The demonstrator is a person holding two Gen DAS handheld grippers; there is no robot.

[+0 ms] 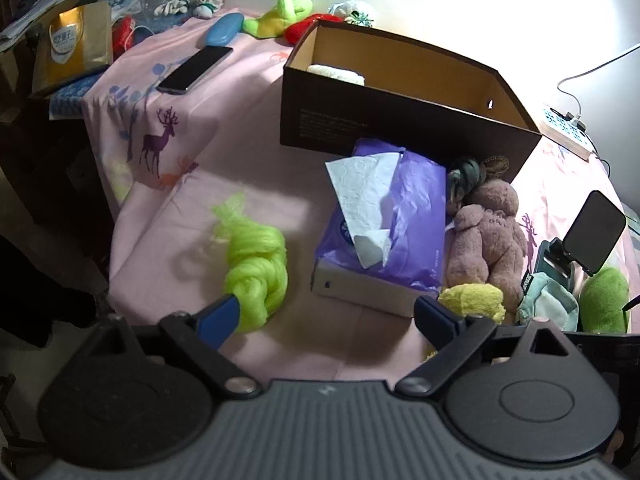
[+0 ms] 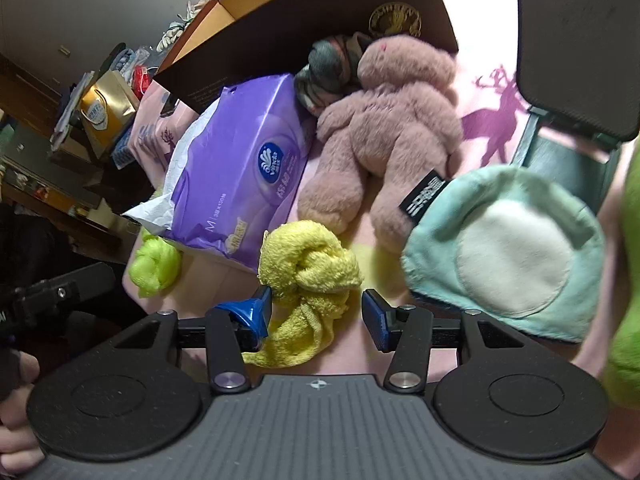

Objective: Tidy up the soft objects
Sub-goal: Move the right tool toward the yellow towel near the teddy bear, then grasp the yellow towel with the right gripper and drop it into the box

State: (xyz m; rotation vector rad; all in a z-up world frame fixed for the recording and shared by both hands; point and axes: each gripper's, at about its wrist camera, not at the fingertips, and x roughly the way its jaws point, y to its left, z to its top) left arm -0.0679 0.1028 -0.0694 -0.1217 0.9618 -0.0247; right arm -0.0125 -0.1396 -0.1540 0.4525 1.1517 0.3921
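1. Pink sheet [image 1: 248,120] printed with deer, spread over the bed. Left claw [image 1: 326,312] tilted steeply down over it, spread wide, pinching nothing; left blue pad just beside the knotted neon-green cloth [image 1: 256,272]. Purple tissue pack [image 1: 396,216] ahead, resting against the open brown cardboard box [image 1: 400,132]; pink plush bear [image 1: 488,232] to its right, head against the box.

2. Right claw [image 2: 316,312] angled down likewise, spread wide around the knotted yellow towel [image 2: 308,272]; left pad touching the towel, right pad apart from it, no grip. Teal plush cap [image 2: 512,248] to the right, overlapping the bear's leg. Bare fingers [image 2: 18,436] at the lower left edge.
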